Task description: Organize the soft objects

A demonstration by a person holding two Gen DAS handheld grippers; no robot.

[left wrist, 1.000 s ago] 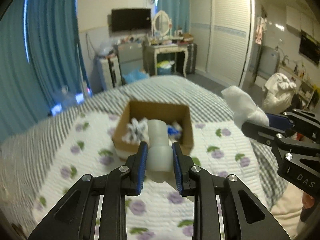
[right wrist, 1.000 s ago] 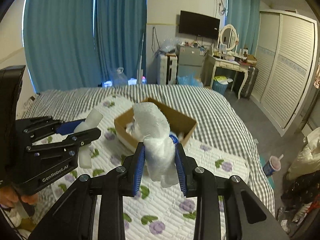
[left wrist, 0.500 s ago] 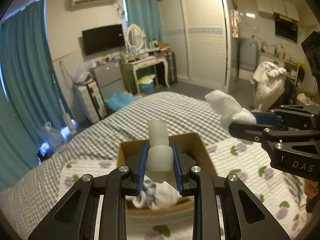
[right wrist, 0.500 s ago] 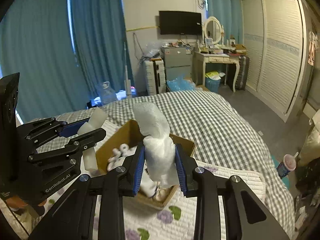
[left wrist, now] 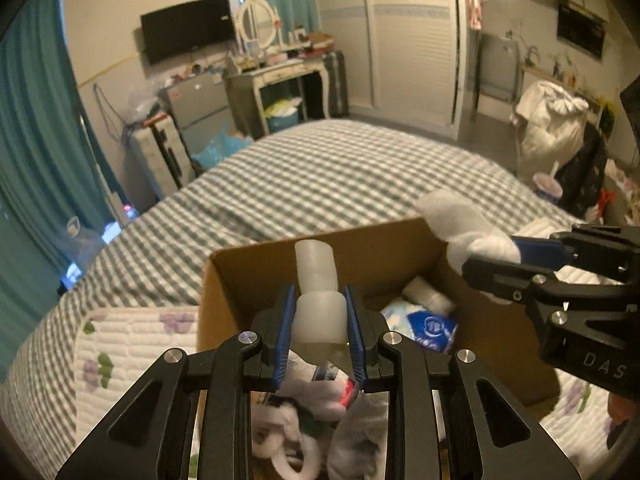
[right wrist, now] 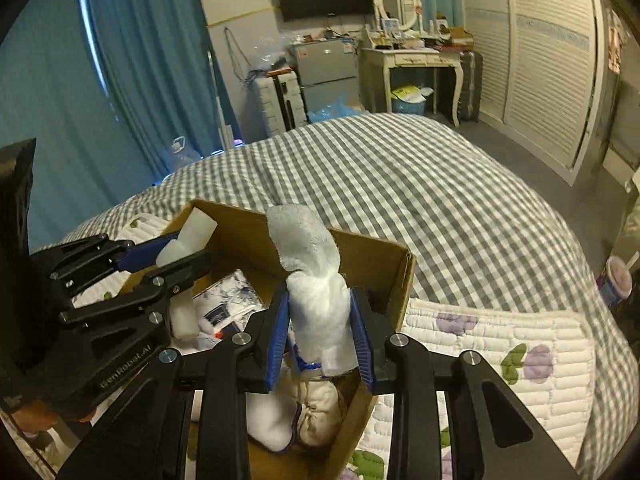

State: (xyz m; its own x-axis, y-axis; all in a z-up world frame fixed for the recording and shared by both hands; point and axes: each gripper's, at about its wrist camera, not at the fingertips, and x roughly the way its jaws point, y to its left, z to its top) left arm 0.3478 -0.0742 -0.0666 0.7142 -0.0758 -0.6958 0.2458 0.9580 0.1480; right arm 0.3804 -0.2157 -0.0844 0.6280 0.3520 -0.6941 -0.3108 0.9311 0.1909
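An open cardboard box (left wrist: 248, 280) (right wrist: 392, 280) sits on the bed and holds several soft items, among them socks (left wrist: 360, 432) and a blue and white tissue pack (left wrist: 424, 328). My left gripper (left wrist: 320, 328) is shut on a white foam piece (left wrist: 318, 280) and holds it over the box; it also shows in the right wrist view (right wrist: 188, 236). My right gripper (right wrist: 320, 332) is shut on a white fluffy cloth (right wrist: 312, 272) over the box's right side; the cloth also shows in the left wrist view (left wrist: 460, 224).
The box rests on a floral quilted pad (right wrist: 500, 344) over a grey checked bedspread (left wrist: 340, 168). Blue curtains (right wrist: 120, 80), a small fridge (right wrist: 324, 72), a dressing table (right wrist: 412, 60) and a wardrobe (right wrist: 552, 60) stand beyond the bed. A cup (right wrist: 616, 280) stands on the floor at right.
Both grippers have moved forward and down with their loads. They now hang right over the open box, which fills the lower view.
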